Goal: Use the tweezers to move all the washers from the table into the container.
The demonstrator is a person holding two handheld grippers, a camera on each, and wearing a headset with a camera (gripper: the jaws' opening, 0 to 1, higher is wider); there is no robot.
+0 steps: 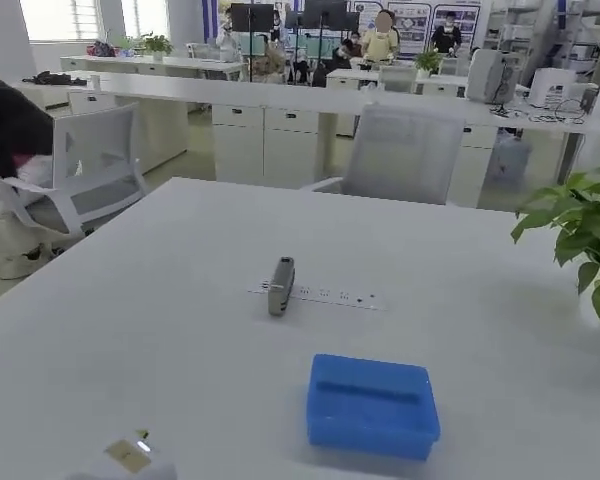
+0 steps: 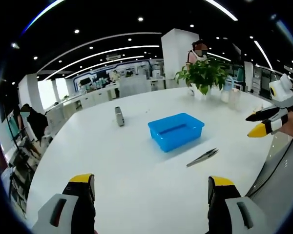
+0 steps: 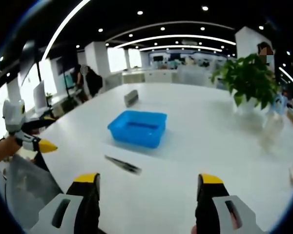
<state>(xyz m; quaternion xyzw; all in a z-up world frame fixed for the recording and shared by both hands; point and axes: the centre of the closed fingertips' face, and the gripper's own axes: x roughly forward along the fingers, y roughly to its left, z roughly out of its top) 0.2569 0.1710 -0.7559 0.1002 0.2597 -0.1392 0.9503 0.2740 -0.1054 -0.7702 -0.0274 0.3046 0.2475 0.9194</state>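
Left hand-held gripper (image 2: 150, 180), right hand-held gripper (image 3: 149, 178): jaws spread

Nothing legible shows in any view. In the head view, the posters (image 1: 420, 18) on the far wall at one o'clock carry print too small and blurred to read. The tan tag (image 1: 128, 455) at seven o'clock on the surface (image 1: 180, 330) and the dark marks along the white strip (image 1: 330, 296) near the centre cannot be made out.

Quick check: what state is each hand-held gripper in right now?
Left hand-held gripper: open, holding nothing.
Right hand-held gripper: open, holding nothing; the tweezers lie ahead of it, not picked up.
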